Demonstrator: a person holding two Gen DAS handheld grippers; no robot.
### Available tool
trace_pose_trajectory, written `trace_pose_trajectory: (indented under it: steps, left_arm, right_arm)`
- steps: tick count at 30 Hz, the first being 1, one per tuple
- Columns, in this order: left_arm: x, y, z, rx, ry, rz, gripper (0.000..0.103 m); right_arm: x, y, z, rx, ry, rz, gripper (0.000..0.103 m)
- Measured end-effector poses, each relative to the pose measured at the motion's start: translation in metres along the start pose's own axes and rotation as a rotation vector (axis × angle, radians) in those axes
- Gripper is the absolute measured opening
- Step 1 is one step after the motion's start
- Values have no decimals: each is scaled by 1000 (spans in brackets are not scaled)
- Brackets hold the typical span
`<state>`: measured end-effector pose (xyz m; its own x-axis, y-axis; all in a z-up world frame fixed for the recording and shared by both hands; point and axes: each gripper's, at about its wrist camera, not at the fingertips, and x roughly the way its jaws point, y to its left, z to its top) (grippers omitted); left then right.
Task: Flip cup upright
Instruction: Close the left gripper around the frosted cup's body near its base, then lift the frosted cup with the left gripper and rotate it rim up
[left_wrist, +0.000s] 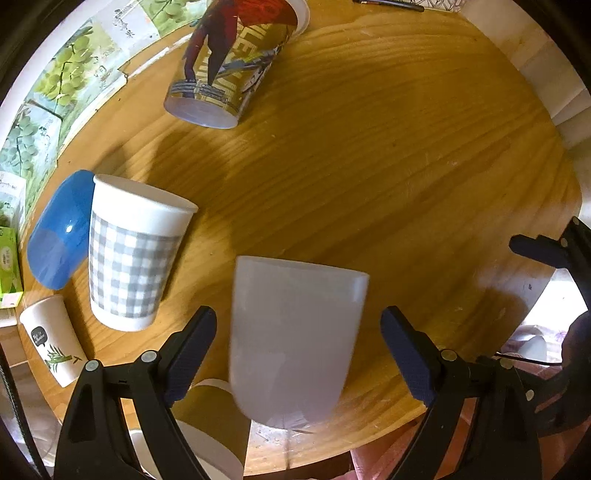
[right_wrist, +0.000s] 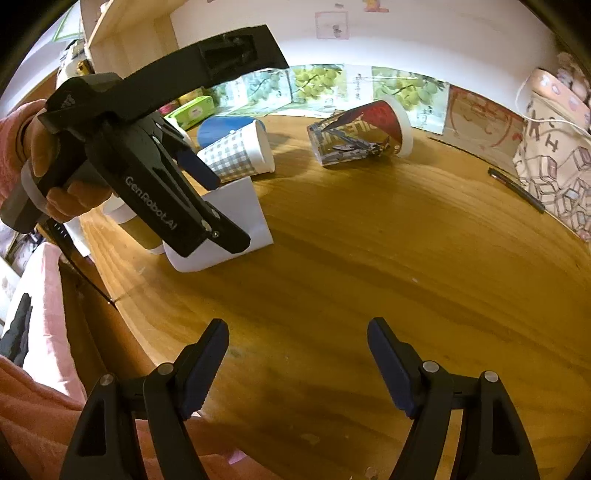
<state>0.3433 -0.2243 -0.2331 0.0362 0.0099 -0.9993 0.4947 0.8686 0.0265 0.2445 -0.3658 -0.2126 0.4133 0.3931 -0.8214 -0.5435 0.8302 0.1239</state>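
Round wooden desk (left_wrist: 369, 147), grape-print cartons (right_wrist: 321, 83) along the back wall. Several cups on it.

Left tool (left_wrist: 299, 354): jaws spread wide, straddling the plain white cup (left_wrist: 295, 339) with a gap on both sides, pads not touching it. Cup sits near the desk's front edge; narrow end is toward the camera, wide end away. Right wrist view shows the same cup (right_wrist: 240, 218) partly hidden behind the left tool body (right_wrist: 155, 177), wide end resting on the desk, so it's mouth-down. Can't confirm that from the left view alone.

Right tool (right_wrist: 297, 363): jaws spread, nothing between them, hovering over bare desk, well apart from the cups. Its tip only shows at the right edge of the left view.

Other items:
- Grey checked cup (left_wrist: 129, 254) on its side, just left of the white cup, touching a blue cup (left_wrist: 59, 232).
- Red/gold printed cup (left_wrist: 229, 62) on its side farther back.
- White cup with leaf print (left_wrist: 51, 339) at left edge, left view only.
- Brown cup (right_wrist: 142, 230) just behind the white one, mostly hidden.
- Pen (right_wrist: 515, 188) and patterned bag (right_wrist: 554, 166) on the right, right view only.

Person's hand (right_wrist: 55, 177) in a pink sleeve holds the left tool's handle.
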Motion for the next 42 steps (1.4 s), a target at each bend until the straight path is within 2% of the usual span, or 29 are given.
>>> trace_pose_trajectory:
  steps: [8, 12, 24, 27, 31, 42]
  left_arm:
    - [11, 7, 14, -48, 46, -28, 88]
    - [16, 11, 19, -85, 88, -53, 78]
    - [26, 19, 19, -213, 137, -124, 78]
    - [15, 11, 10, -258, 125, -124, 78]
    - [8, 13, 0, -344, 101, -160, 77]
    - [1, 14, -40, -600, -19, -262, 77]
  right_arm:
    - [-5, -1, -7, 52, -7, -6, 78]
    - [-6, 0, -11, 54, -1, -6, 78]
    - [-8, 2, -11, 18, -5, 5, 78]
    - [-9, 2, -10, 9, -6, 8, 78]
    - [-9, 2, -10, -4, -3, 6, 78]
    - [-13, 0, -10, -34, -6, 20, 78]
